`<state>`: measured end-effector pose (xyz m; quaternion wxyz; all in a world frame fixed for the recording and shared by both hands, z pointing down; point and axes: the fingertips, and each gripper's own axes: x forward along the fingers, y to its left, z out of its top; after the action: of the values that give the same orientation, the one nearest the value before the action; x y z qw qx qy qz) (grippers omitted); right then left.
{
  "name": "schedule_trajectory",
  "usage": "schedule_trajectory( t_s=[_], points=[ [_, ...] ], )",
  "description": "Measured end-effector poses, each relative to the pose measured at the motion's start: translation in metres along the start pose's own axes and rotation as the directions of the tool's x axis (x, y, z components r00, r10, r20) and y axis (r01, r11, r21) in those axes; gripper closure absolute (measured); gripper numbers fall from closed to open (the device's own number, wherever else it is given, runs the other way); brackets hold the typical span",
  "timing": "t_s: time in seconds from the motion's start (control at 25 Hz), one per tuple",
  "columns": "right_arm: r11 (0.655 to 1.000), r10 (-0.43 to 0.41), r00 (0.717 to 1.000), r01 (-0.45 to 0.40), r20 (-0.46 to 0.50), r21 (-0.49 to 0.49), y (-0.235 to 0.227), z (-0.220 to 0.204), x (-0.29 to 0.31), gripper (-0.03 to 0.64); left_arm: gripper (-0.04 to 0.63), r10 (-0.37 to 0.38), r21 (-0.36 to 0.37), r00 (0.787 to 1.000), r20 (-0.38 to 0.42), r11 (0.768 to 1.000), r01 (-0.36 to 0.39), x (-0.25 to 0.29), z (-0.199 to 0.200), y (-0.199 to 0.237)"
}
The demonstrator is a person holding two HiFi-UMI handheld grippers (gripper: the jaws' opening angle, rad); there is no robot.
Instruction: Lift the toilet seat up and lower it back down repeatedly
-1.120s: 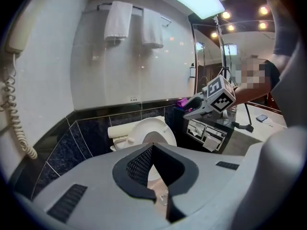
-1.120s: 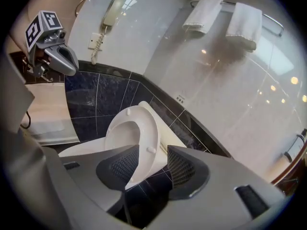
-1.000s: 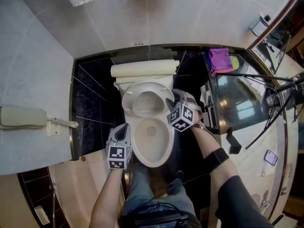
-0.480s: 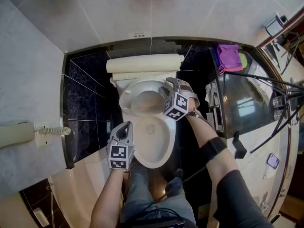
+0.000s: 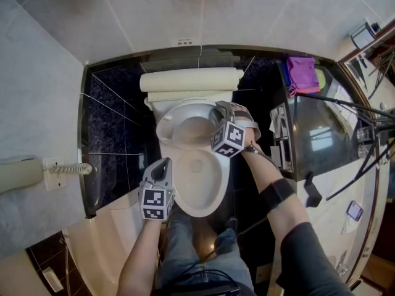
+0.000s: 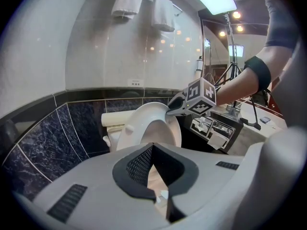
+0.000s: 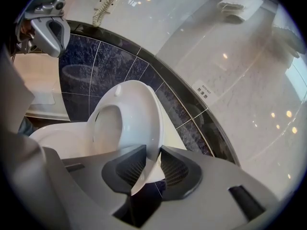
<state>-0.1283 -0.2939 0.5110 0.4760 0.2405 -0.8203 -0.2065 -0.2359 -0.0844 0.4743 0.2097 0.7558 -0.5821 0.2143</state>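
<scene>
Our right gripper (image 7: 152,153) has just closed its jaws on the rim of the tilted-up white plastic toilet seat (image 7: 144,111). The pinch is shallow, so we risk a slip and slam. On our left gripper (image 6: 152,148) the jaws are together, empty.

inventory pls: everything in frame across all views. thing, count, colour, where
toilet bowl: 1, white, centre, just in front of the person
toilet seat: 1, white, tilted up off the bowl, its rim between the right fingers
cistern: 1, cream, behind the bowl against the wall
wall phone: 1, cream, left wall, with a coiled cord
towels: 2, white, hung high on the wall
cloth: 1, purple, on the counter to the right
tile band: 1, dark marbled, behind and beside the toilet
left gripper: 1, grey, at the bowl's left front, fingers together, nothing between
right gripper: 1, grey, fingers have just been closing, now clamped on the seat rim
</scene>
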Motion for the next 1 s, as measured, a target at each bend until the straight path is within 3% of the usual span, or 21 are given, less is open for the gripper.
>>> schedule_trajectory(
  t_s=[0.48, 1.0],
  points=[
    [1.000, -0.024, 0.999, 0.025, 0.036, -0.018, 0.027, 0.000, -0.043, 0.508, 0.595, 0.003, -0.027, 0.998, -0.062, 1.000, -0.005, -0.002, -0.042, -0.028],
    [0.991, -0.042, 0.993, 0.055, 0.107, -0.120, 0.100, -0.011, -0.114, 0.515, 0.595, 0.080, -0.040, 0.994, -0.078, 0.996, -0.083, -0.006, -0.085, -0.065]
  ],
)
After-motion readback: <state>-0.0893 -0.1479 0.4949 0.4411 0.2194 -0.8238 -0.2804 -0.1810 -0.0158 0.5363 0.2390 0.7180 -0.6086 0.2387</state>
